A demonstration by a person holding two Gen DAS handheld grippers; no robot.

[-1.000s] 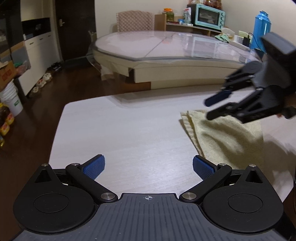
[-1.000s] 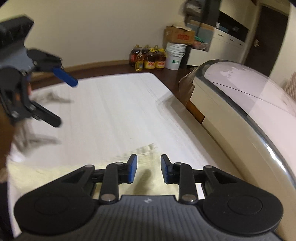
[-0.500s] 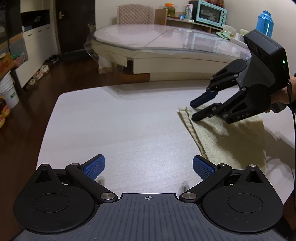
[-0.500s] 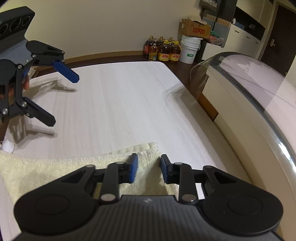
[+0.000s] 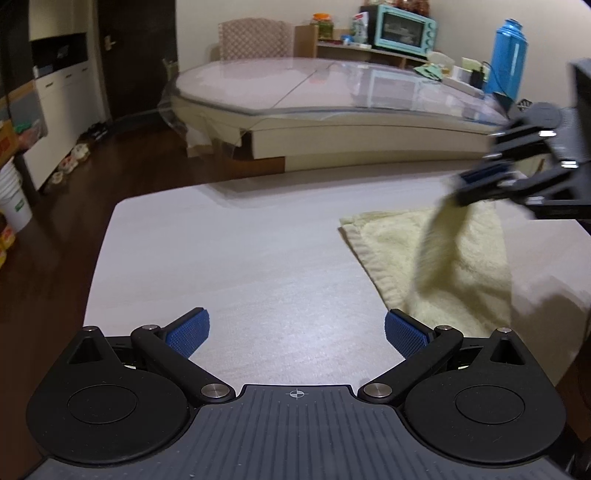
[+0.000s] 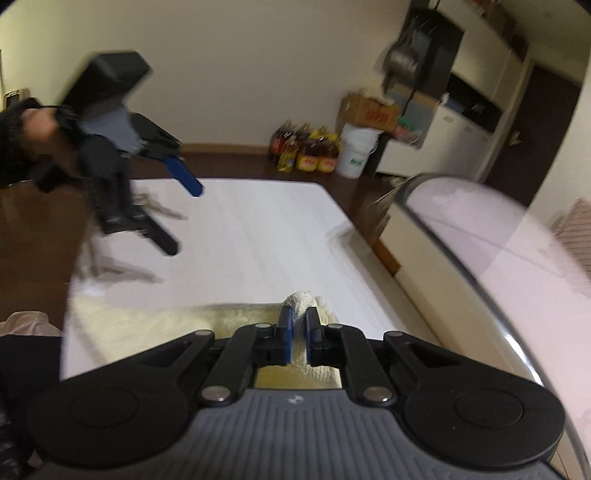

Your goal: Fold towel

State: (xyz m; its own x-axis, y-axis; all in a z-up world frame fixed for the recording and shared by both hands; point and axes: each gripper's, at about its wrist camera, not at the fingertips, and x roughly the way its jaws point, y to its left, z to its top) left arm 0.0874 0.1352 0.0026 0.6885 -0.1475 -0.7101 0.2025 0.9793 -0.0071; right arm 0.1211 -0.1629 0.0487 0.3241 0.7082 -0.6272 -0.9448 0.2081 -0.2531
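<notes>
Pinching a corner of the towel [image 6: 301, 301], your right claw [image 6: 298, 334] has its blue pads closed down to a narrow gap, with a small bunch of pale yellow cloth poking out just past the tips. From the left wrist view the same claw [image 5: 476, 184] is blurred at the right edge, raised above the counter [image 5: 240, 258], and a strip of towel [image 5: 436, 266] hangs from it down to the rest of the cloth. That rest lies flat on the right part of the counter, its hemmed edge running diagonally toward your left claw's right pad.

Your left claw [image 5: 295, 332] is spread wide, its two blue pads [image 5: 186, 332] well apart, and it has hold of nothing; bare counter shows between them. Seen from the right wrist view, the left claw [image 6: 181, 214] hovers above the far left part of the counter [image 6: 258, 229], tilted down, apart from the towel.

Beyond the counter you have a large glass-topped table [image 5: 332, 92] close by. Behind it stand a teal oven [image 5: 404, 27] on a shelf and a blue flask [image 5: 506, 55]. On the floor by the wall sit bottles [image 6: 306, 155] beside a white bucket [image 6: 356, 149]
</notes>
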